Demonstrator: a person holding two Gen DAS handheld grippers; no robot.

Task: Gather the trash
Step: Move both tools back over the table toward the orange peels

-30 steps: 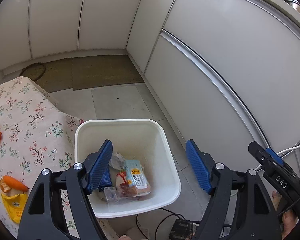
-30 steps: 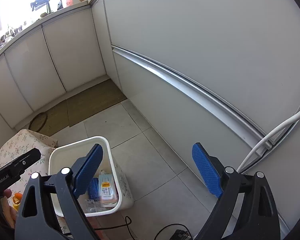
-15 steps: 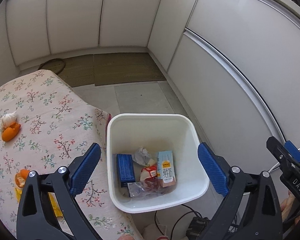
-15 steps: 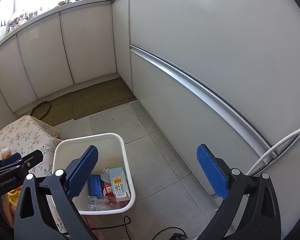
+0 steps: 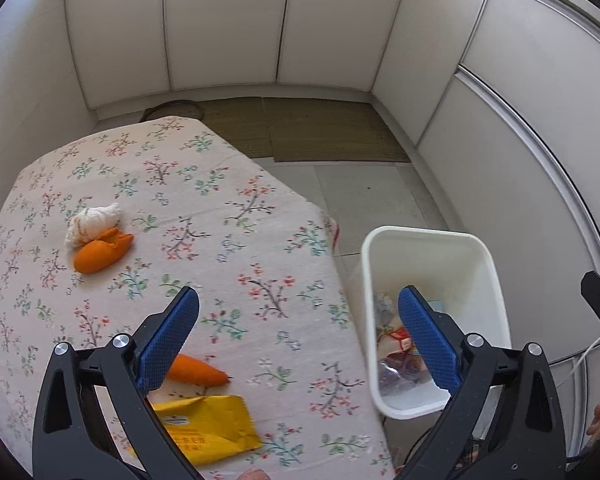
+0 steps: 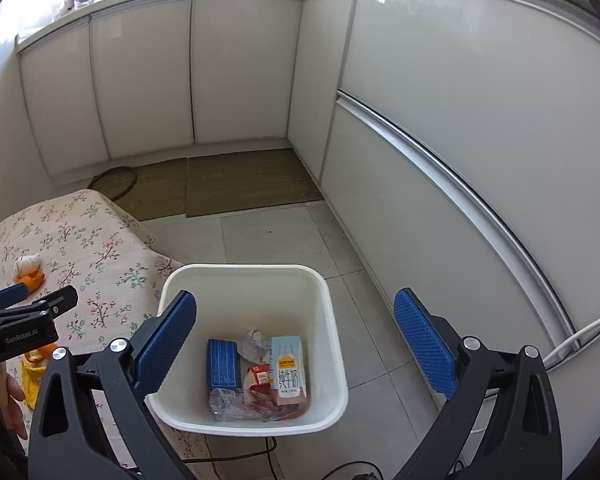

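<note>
Trash on the table, trash in the bin

Trash lies in two places. On the floral tablecloth (image 5: 228, 248) I see a yellow wrapper (image 5: 210, 428) near my edge, an orange peel (image 5: 196, 370) touching its far side, and farther off a second peel (image 5: 102, 254) with a white tissue wad (image 5: 94, 222) pressed against it. The white bin (image 6: 332, 320) stands on the floor tiles (image 6: 284, 236) just beside the table's right side. Inside it lie a blue box (image 6: 222, 362), a crumpled tissue (image 6: 254, 344), a small red pack (image 6: 259, 374), a milk carton (image 6: 287, 364) and a clear bag (image 6: 236, 400), all heaped on the bottom.

My left gripper (image 5: 298, 336) hangs above the table's near right part, its jaws wide apart and holding nothing; the left finger (image 5: 168, 340) covers the near end of the closer peel, and the right finger (image 5: 428, 344) hangs over the bin. My right gripper (image 6: 294, 344) hangs over the bin, jaws wide apart too, nothing between them but the view down into the bin. From the right wrist view my left gripper's body shows at the left edge, over the table.

White cabinet doors (image 6: 140, 76) line the walls, and a brown mat (image 6: 244, 180) lies on the floor before them. A white cable (image 6: 580, 336) runs along the right-hand cabinet.
</note>
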